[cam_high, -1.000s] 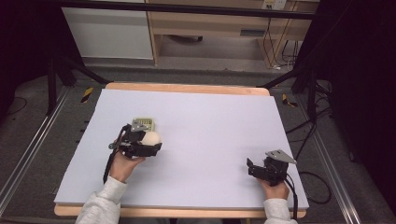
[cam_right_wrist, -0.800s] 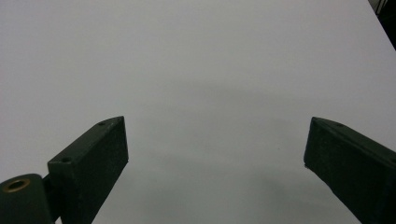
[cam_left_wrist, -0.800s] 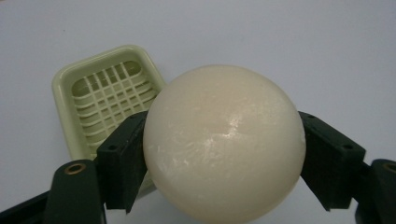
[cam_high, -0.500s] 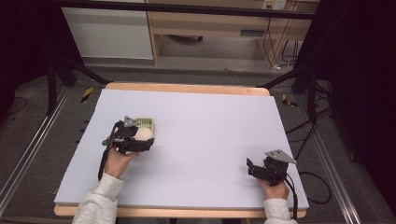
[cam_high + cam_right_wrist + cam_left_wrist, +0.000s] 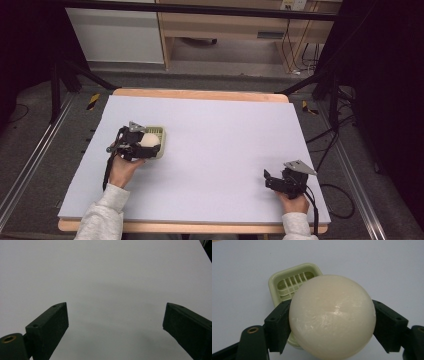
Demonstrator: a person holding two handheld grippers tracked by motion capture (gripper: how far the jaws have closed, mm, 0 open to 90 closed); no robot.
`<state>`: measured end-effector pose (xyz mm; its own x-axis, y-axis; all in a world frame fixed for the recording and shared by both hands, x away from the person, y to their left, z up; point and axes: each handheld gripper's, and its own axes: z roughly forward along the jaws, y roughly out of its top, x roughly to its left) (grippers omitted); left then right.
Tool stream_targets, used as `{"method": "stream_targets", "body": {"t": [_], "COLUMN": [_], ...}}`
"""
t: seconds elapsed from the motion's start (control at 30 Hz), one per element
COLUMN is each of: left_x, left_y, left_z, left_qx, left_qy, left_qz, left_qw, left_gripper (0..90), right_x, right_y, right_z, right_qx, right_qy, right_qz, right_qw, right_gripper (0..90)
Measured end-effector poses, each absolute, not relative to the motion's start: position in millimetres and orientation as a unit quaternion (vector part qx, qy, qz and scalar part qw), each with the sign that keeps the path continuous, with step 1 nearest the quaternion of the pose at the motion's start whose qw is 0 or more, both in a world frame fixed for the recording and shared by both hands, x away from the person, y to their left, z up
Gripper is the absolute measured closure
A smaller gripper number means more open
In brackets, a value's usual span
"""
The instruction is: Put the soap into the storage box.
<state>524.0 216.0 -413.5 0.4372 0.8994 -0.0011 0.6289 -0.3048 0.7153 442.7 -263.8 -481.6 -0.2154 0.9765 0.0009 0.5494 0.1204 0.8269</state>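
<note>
Jaws of my left gripper clamped round cream soap ball, one pad each side. Left hand reached forward from near table edge, forearm angled inward. Ball hung above near end of green slatted soap dish; dish empty. My right gripper gaped open over bare white table.

Lavender-topped table, wood edge; grey floor; wooden cabinet behind; dark surroundings.
</note>
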Motion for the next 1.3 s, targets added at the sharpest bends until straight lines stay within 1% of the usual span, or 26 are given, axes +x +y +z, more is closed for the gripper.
{"method": "stream_targets", "body": {"t": [0.3, 0.63, 1.3], "left_x": [534, 544, 557], "left_y": [219, 221, 219], "left_z": [-414, -423, -434], "left_qx": [0.777, 0.782, 0.787], "left_qy": [0.496, 0.497, 0.497], "left_qz": [0.209, 0.207, 0.202], "left_qw": [0.327, 0.313, 0.303], "left_gripper": [24.1, 24.1, 24.1], "right_x": [443, 443, 443], "right_y": [-264, -264, -264], "right_z": [-482, -482, -483], "right_qx": [0.554, 0.553, 0.554], "right_qy": [0.689, 0.689, 0.69], "right_qz": [0.364, 0.365, 0.362], "right_qw": [0.292, 0.293, 0.294], "right_gripper": [6.8, 6.8, 6.8]}}
